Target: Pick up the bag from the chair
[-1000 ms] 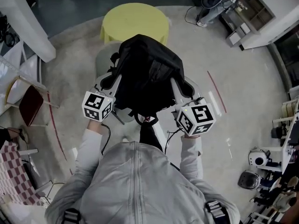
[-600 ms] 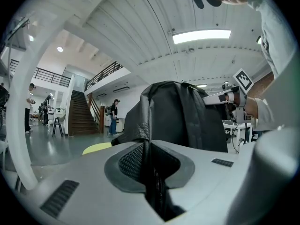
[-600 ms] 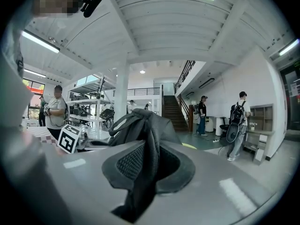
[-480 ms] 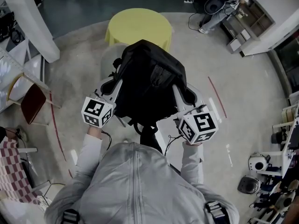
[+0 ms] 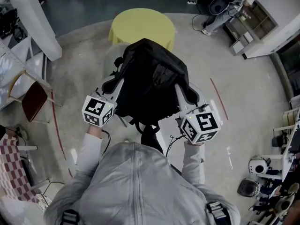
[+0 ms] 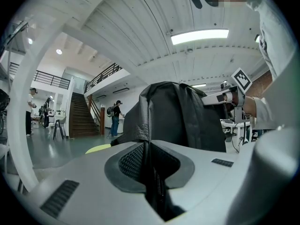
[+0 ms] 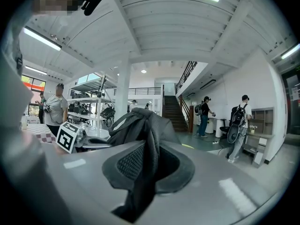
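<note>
Both left tongs [image 5: 109,83] and right tongs [image 5: 188,93] pinch opposite bag [image 5: 150,74] sides.

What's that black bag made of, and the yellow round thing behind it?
The bag looks like soft black woven fabric, probably nylon: it folds and creases, with a faint sheen. The yellow round top looks matte, perhaps cloth-covered, though that is uncertain.

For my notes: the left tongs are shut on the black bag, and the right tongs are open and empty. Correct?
Not quite: the right tongs are shut on the black bag too, pinching its fabric, as the right gripper view shows. The left tongs are shut on it, as you wrote.
</note>
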The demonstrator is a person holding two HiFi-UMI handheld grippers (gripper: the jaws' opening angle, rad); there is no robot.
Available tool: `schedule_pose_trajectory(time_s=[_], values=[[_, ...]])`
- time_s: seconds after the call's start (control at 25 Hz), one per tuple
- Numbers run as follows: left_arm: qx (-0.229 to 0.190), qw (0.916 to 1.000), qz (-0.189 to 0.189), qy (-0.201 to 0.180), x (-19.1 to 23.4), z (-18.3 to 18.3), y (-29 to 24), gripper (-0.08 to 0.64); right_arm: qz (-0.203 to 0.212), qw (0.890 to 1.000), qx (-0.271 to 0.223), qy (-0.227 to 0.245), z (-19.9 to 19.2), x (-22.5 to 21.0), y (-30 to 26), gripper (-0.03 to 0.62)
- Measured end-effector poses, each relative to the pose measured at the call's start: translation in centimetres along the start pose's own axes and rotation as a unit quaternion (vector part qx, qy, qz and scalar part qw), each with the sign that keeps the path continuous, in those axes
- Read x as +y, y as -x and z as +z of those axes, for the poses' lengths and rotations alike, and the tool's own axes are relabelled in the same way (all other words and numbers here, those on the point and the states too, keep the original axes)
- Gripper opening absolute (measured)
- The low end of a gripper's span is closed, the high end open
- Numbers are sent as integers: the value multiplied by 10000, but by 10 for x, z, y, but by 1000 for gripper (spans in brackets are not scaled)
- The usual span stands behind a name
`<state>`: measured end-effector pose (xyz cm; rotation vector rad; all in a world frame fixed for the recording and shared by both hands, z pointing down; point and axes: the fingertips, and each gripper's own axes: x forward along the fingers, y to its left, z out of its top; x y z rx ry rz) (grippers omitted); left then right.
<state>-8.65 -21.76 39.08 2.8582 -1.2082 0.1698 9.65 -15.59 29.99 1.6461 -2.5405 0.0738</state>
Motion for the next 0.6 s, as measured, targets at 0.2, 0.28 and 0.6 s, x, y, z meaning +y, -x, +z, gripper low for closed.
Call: schedule_pose_trajectory(time_s=[0.2,0.28,0.6], values=[[29,10000,12,27,3,-3,0,37,19,10000,53,52,0,1,-6,52],[38,10000,10,40,4,-4,-1,37,29,10000,68,44,-1,1,-7,52],[81,9999,0,64,5,-8,-4,35,31,9999,115,-3,-6,-2,-11,52]])
